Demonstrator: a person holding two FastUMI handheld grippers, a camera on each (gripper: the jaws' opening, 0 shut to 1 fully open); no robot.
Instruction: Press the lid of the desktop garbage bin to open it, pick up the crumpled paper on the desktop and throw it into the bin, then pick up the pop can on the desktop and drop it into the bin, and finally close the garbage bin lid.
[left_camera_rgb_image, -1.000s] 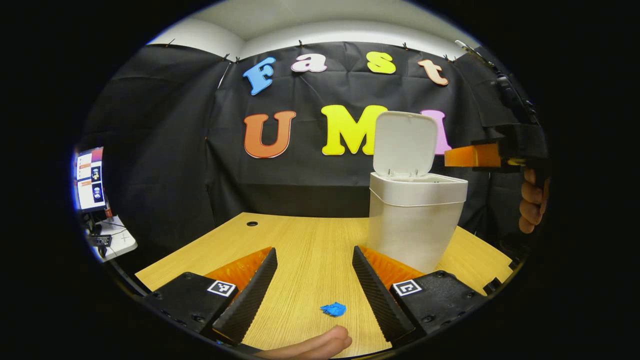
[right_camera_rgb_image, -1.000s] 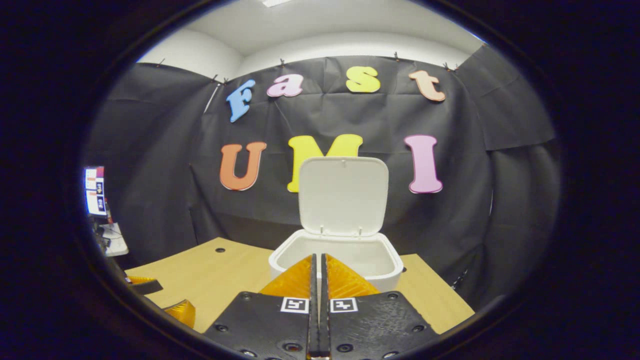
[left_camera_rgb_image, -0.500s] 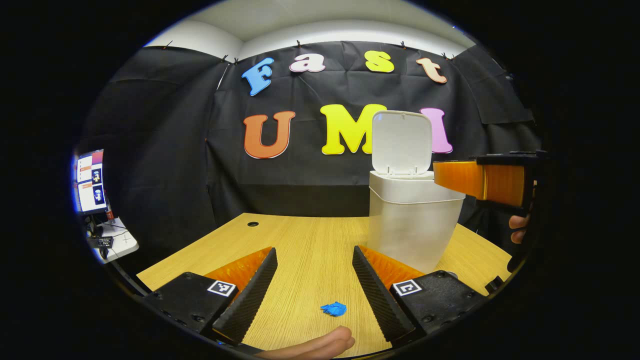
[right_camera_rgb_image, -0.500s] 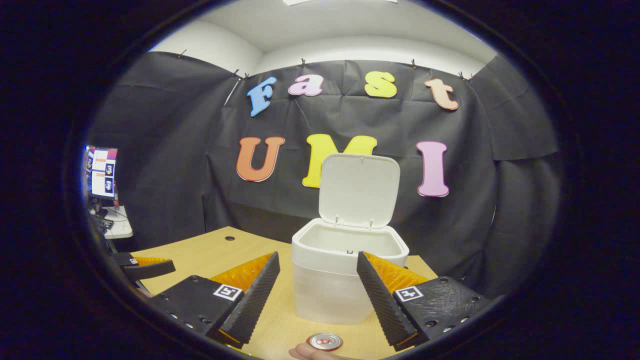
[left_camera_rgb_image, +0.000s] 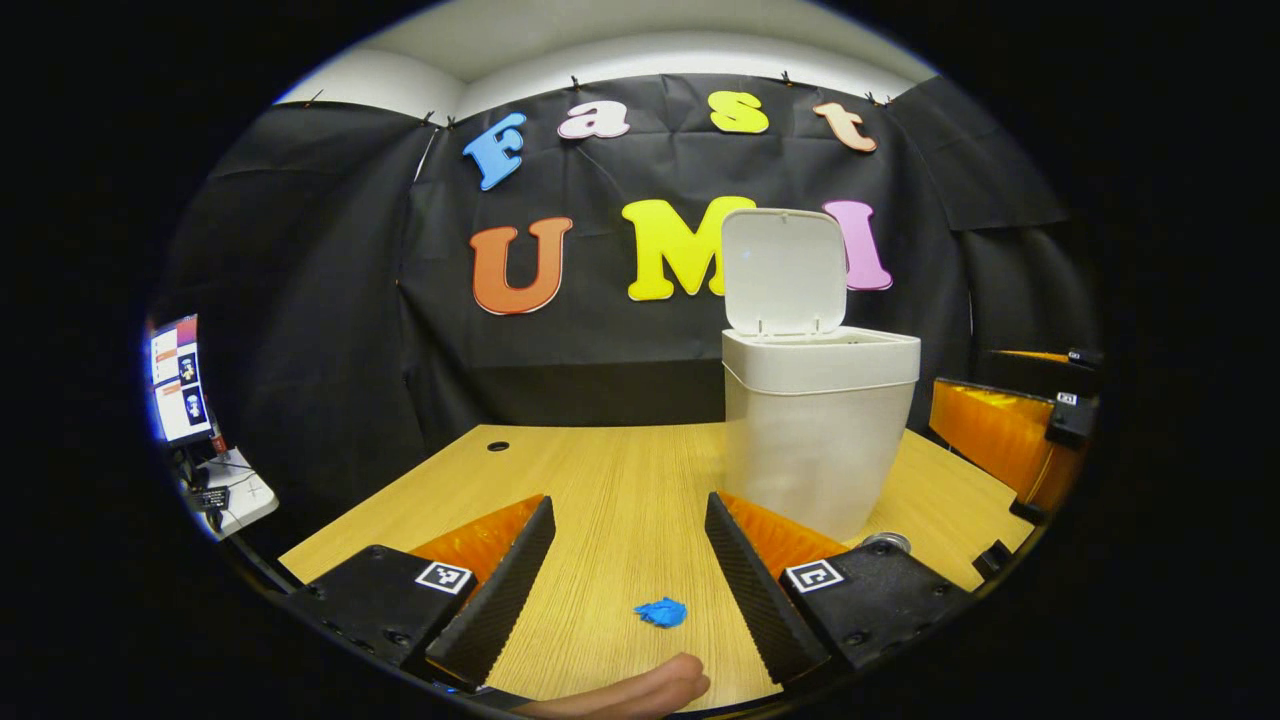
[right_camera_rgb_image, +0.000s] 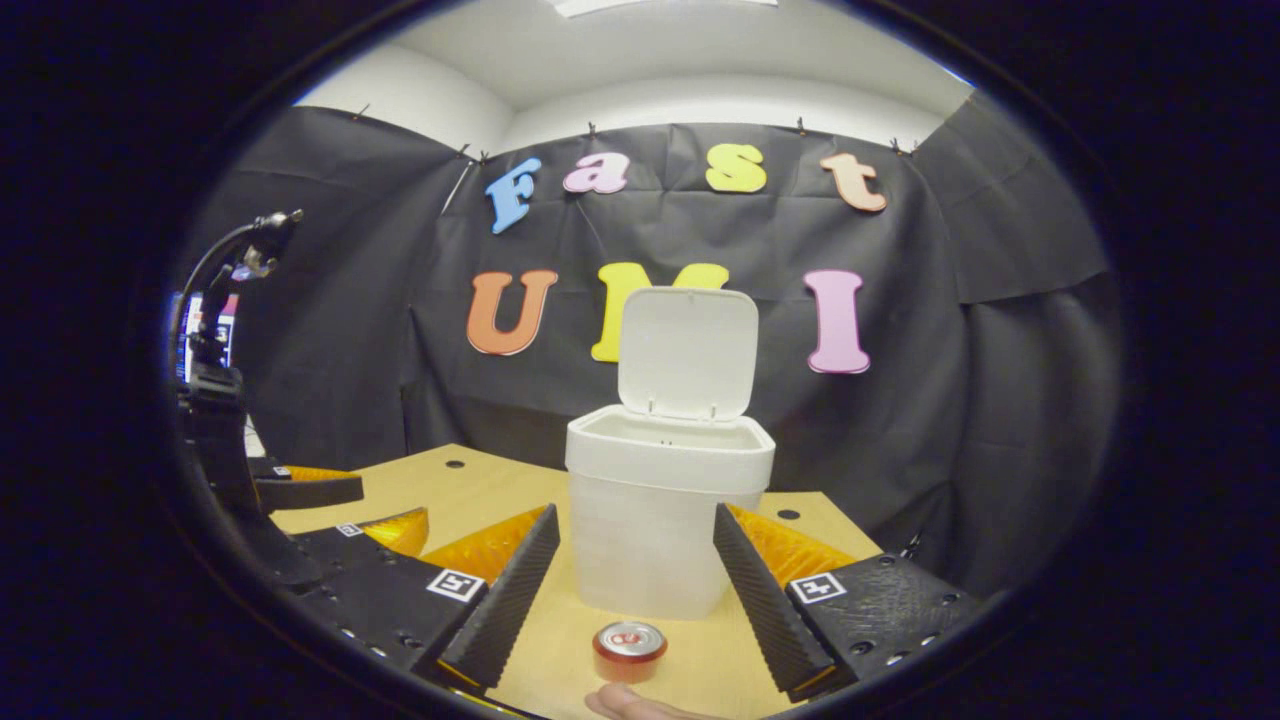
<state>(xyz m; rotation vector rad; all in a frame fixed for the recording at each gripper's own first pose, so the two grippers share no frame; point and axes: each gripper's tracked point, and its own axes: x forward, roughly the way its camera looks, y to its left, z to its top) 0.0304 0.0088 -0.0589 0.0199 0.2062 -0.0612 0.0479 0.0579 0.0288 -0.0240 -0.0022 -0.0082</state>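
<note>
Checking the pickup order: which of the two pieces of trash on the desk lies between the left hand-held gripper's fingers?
The blue crumpled paper, lying flat between the open fingers. The pop can stands upright in front of the white bin, between the right hand-held gripper's fingers instead.

Left gripper (left_camera_rgb_image: 628, 575) low, jaws spread wide, right gripper (right_camera_rgb_image: 630, 578) likewise — both empty

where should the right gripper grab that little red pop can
Grip the small red pop can across its round side wall, descending from above and in front. It stands upright on the wooden desk, silver top up, between the open right gripper fingers.
</note>
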